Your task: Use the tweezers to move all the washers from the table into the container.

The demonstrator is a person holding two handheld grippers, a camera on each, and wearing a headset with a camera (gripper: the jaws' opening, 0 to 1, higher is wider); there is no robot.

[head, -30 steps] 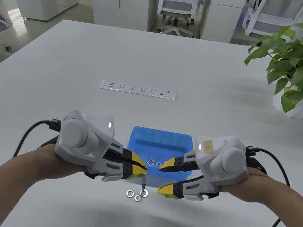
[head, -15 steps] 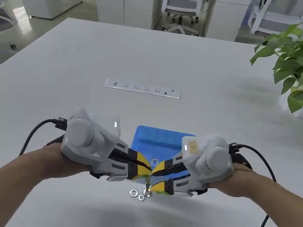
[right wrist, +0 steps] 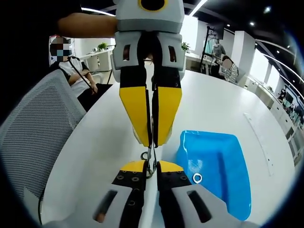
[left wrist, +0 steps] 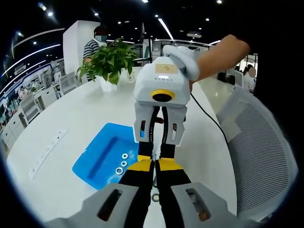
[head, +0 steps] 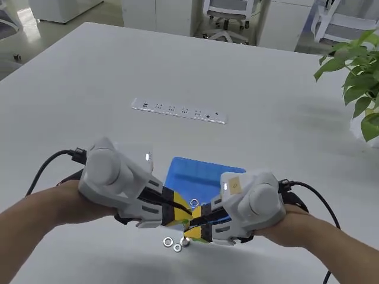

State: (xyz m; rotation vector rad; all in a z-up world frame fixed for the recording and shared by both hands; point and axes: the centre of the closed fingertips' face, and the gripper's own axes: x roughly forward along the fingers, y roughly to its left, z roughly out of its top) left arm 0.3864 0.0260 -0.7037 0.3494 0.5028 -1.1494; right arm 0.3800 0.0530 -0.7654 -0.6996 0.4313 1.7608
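Observation:
My two grippers meet tip to tip over the near edge of the blue container (head: 201, 170). The left gripper (head: 179, 215) is shut on thin metal tweezers (head: 186, 235), which point down at the table. My right gripper (head: 196, 227) has its yellow jaws shut on the same tweezers (right wrist: 150, 156). Three washers (head: 176, 244) lie on the table just under the tips. More washers (left wrist: 121, 164) lie inside the container (left wrist: 99, 159); one washer (right wrist: 197, 178) shows in the container (right wrist: 216, 161). The left gripper (left wrist: 155, 166) faces the right gripper (left wrist: 154, 153).
A white power strip (head: 177, 111) lies farther back on the white table. A potted plant (head: 355, 65) stands at the right edge. Office chairs stand beyond the table's far side, and a mesh chair (left wrist: 266, 152) is close behind me.
The right gripper has moved left toward the left gripper and its jaws have gone from open to shut on the tweezers. The left gripper holds about the same spot.

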